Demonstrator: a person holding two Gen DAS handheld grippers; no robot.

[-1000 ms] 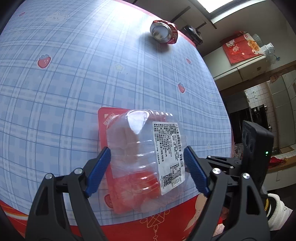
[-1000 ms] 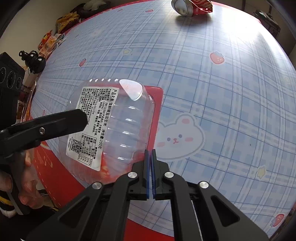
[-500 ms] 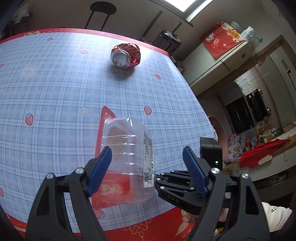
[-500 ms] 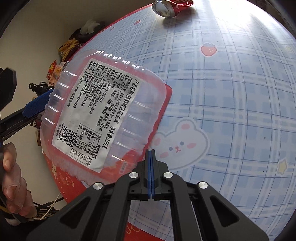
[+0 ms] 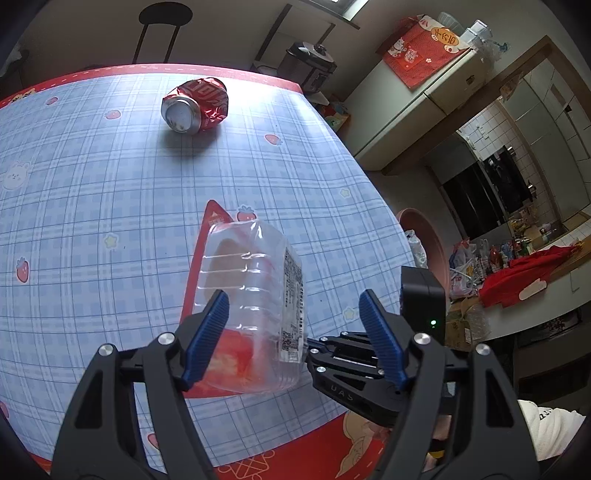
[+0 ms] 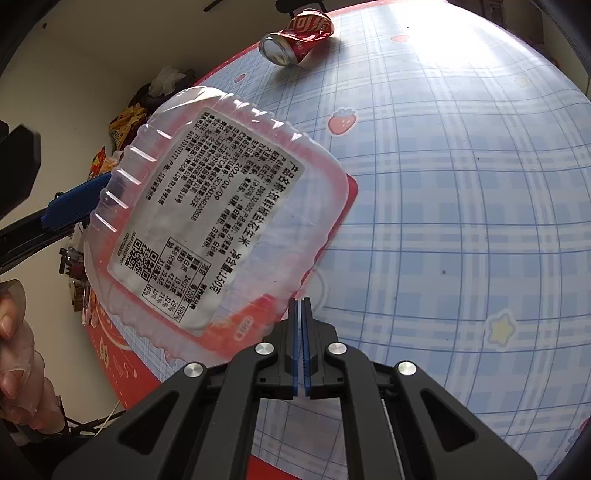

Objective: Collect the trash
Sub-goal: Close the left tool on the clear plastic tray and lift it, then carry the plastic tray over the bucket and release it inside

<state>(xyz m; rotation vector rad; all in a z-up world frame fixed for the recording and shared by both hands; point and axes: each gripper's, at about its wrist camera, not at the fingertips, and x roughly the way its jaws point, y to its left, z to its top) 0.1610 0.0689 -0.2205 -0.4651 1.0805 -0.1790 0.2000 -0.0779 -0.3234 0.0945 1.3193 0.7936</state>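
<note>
A clear plastic food tray (image 5: pixel 251 295) with a white label and red film is tilted up off the blue plaid tablecloth (image 5: pixel 110 184). My right gripper (image 6: pixel 300 308) is shut on the tray's (image 6: pixel 210 229) red rim. My left gripper (image 5: pixel 291 332) straddles the tray and its jaws are closing. The left pad is at the tray's side, while the right pad stands apart from it. A crushed red can (image 5: pixel 195 105) lies on its side at the far end of the table, and it also shows in the right wrist view (image 6: pixel 295 37).
A pink basin (image 5: pixel 424 240) stands just past the table's right edge. Beyond the far edge are a stool (image 5: pixel 162 22) and a cooker (image 5: pixel 310 62). A cluttered counter (image 5: pixel 517 266) fills the right. Snack bags (image 6: pixel 125 122) lie off the table's other side.
The tray went from lying flat on the table to tilted up on its edge, held by the right gripper. The left gripper rose and drew back, and its jaws narrowed.
</note>
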